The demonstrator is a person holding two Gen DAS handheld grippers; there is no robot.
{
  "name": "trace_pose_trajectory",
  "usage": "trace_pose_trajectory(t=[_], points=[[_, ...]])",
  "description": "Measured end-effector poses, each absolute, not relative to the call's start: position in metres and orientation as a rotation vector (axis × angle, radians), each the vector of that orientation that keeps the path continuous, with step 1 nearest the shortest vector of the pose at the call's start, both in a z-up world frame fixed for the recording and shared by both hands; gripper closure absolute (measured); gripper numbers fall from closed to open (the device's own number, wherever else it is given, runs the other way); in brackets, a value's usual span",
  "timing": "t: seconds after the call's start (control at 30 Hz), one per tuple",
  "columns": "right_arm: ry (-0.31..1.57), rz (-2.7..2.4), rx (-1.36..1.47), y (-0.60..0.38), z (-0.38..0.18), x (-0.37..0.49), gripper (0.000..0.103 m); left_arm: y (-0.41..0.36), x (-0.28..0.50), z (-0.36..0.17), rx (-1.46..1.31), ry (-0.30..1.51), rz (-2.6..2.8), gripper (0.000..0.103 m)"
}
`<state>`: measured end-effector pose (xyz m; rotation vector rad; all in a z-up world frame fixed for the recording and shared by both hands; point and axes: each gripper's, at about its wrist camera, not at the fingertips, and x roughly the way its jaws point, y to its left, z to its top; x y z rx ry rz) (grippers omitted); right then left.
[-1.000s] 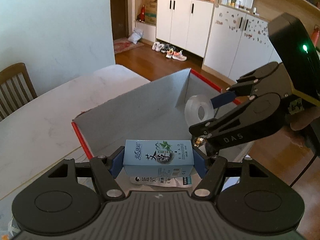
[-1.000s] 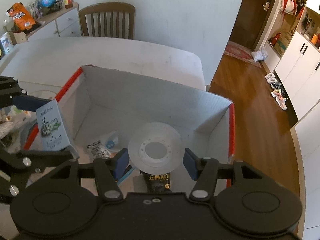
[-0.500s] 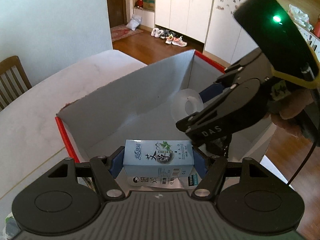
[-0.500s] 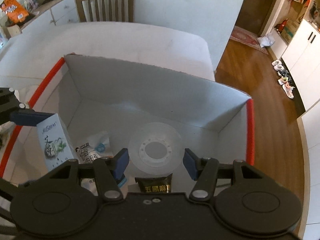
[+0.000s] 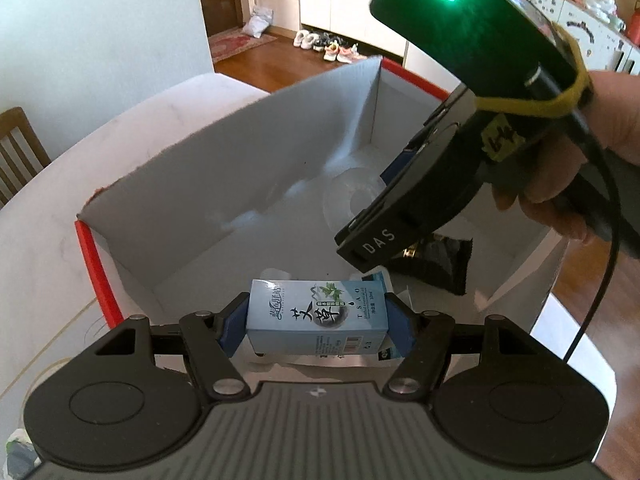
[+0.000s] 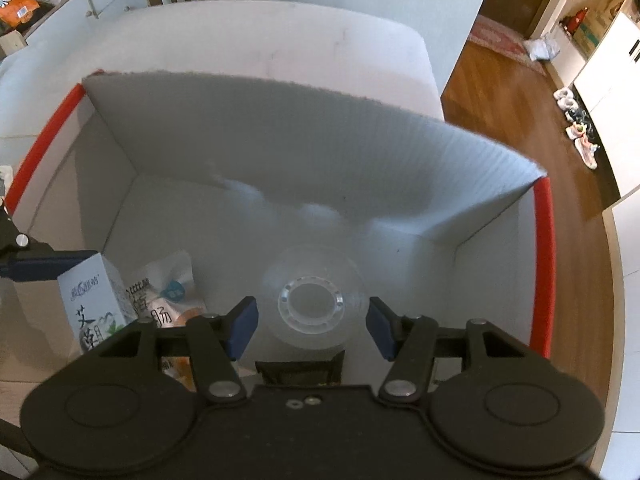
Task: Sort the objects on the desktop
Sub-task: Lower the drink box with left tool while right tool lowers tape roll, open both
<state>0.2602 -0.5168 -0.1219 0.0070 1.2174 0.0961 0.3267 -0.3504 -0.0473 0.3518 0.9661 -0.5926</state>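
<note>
Tape, a clear plastic roll (image 6: 311, 299), just left the right gripper (image 6: 311, 322)'s spread fingers, landing mid-frame inside the grey red-edged box (image 6: 280, 152); the left gripper (image 5: 316, 322) still clamps the pale blue carton (image 5: 316, 314), next to drop.

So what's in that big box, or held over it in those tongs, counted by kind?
Small cartons: 1, the blue herbal carton, held in the left tongs
Clear tape rolls: 1, between the open right tongs
Snack packets: 2, white and black
Total: 4

Clear tape roll (image 6: 312, 300) — motion-blurred, edges indistinct.
Black packet (image 6: 300, 372) — mostly hidden behind the right gripper's body at 6 o'clock.
White pouch (image 6: 164, 292) — partly covered by the blue carton (image 6: 90, 300).
Chair (image 5: 16, 152) — cut off at 9 o'clock.
</note>
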Motion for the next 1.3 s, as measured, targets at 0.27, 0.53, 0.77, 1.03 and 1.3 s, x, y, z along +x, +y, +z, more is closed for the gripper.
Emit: trace_pose_trajectory(t=[0.27,0.53,0.77,1.03,1.3], points=[[1.248,0.118,-0.019,-0.507,-0.131,0.261,0.045,-0.352,0.338,-0.055,0.367,1.042,-0.584,0.034],[1.263,0.115,-0.019,-0.504,-0.136,0.264,0.045,-0.358,0.344,-0.063,0.406,1.115,-0.581,0.033],[1.283,0.116,-0.007,-0.504,-0.139,0.266,0.045,-0.362,0.348,-0.068,0.427,1.159,-0.588,0.033],[1.280,0.108,0.011,-0.506,-0.138,0.267,0.039,-0.359,0.350,-0.070,0.427,1.195,-0.603,0.033],[1.251,0.100,0.038,-0.508,-0.130,0.265,0.030,-0.351,0.345,-0.059,0.383,1.177,-0.611,0.027]])
